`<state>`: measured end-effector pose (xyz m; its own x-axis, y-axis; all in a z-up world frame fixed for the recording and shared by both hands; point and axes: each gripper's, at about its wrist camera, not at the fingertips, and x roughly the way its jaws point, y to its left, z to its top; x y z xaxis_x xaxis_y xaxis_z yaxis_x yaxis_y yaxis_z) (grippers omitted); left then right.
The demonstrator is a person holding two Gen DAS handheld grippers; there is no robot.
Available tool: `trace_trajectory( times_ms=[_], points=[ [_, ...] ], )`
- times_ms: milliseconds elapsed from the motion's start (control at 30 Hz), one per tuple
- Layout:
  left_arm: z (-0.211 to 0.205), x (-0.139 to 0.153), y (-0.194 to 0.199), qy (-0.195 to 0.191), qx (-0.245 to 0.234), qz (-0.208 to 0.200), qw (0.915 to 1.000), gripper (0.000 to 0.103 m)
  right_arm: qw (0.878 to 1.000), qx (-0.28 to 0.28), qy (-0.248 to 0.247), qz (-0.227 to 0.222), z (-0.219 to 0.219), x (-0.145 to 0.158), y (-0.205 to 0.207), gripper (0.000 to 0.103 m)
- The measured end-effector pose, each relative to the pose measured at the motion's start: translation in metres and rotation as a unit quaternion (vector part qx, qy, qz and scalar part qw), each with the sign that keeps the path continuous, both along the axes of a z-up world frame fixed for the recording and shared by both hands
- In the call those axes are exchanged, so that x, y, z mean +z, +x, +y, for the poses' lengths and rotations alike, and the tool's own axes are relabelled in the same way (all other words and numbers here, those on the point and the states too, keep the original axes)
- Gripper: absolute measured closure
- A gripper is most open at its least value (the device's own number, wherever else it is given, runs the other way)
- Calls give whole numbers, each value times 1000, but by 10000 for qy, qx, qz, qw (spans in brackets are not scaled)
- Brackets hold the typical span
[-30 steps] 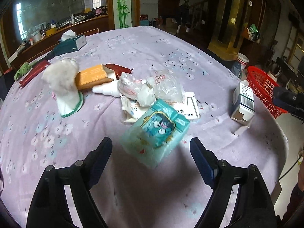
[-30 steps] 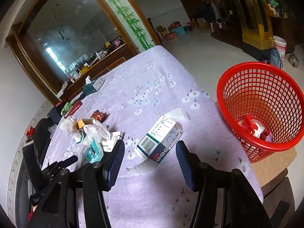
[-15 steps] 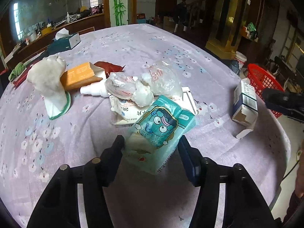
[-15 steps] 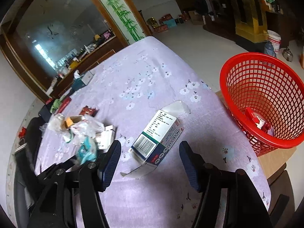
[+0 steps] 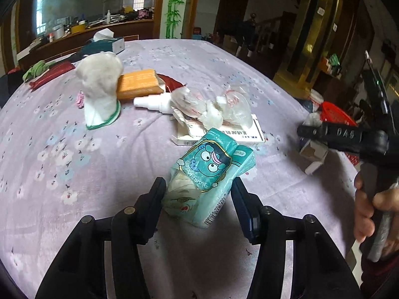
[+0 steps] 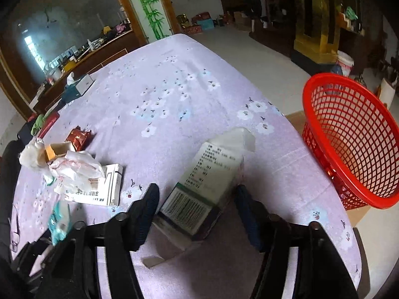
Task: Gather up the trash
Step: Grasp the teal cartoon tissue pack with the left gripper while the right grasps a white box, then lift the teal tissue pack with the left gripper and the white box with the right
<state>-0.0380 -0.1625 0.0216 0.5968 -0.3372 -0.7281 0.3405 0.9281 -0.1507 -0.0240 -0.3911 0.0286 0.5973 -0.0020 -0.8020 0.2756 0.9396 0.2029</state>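
A teal cartoon-print tissue pack (image 5: 209, 169) lies on the lilac flowered tablecloth (image 5: 74, 199). My left gripper (image 5: 198, 191) is shut on it, one finger pressed on each side. The pack shows blurred at the lower left of the right wrist view (image 6: 58, 218). A white and green carton (image 6: 212, 172) with a barcode lies flat with its end flap open. It sits between the fingers of my right gripper (image 6: 197, 199), which is open with a gap on both sides. The red mesh basket (image 6: 305, 104) stands off the table's right edge.
A trash heap lies mid-table: crumpled plastic bags (image 5: 219, 107), a flat white box (image 5: 224, 134), a spray bottle (image 5: 154, 102), an orange box (image 5: 138, 84) and a white crumpled wad (image 5: 99, 87). A teal tissue box (image 5: 104, 44) stands far back. A hand (image 5: 366, 211) holds the right gripper.
My left gripper moved forward and its fingers closed in on the tissue pack. My right gripper advanced until the carton lies between its fingers; their spacing has not changed.
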Motion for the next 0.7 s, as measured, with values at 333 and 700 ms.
trace_trajectory(
  times_ms=[333, 700],
  points=[
    [8, 6, -4, -111, 268, -305, 9991, 51, 9951, 656, -27, -743, 31, 10, -17, 65],
    [12, 10, -8, -83, 518, -560, 9971, 51, 9858, 1062, -417, -1235, 71, 19, -37, 65]
  ],
)
